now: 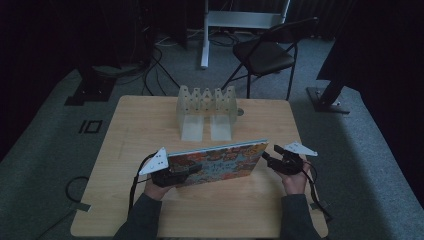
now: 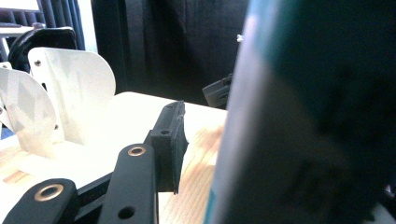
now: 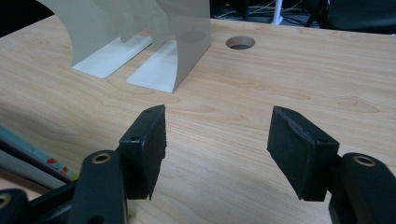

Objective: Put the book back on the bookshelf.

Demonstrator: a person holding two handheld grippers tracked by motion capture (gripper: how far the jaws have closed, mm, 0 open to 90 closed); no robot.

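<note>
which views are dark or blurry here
High view: dim overall, the room nearly black, though the book and rack still read. Left gripper view: the book sits too close and blurs out; the rack is overexposed white. Right gripper view: bright and sharp on the table.

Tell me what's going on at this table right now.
A person at a wooden table works with a gripper in each hand. The left gripper is at the left end of a colourful picture book, apparently gripping it with the book tilted up on its edge. The right gripper is open beside the book's right end, with bare tabletop between its jaws. A white divider rack stands at the far side of the table, its slots apparently empty.
</note>
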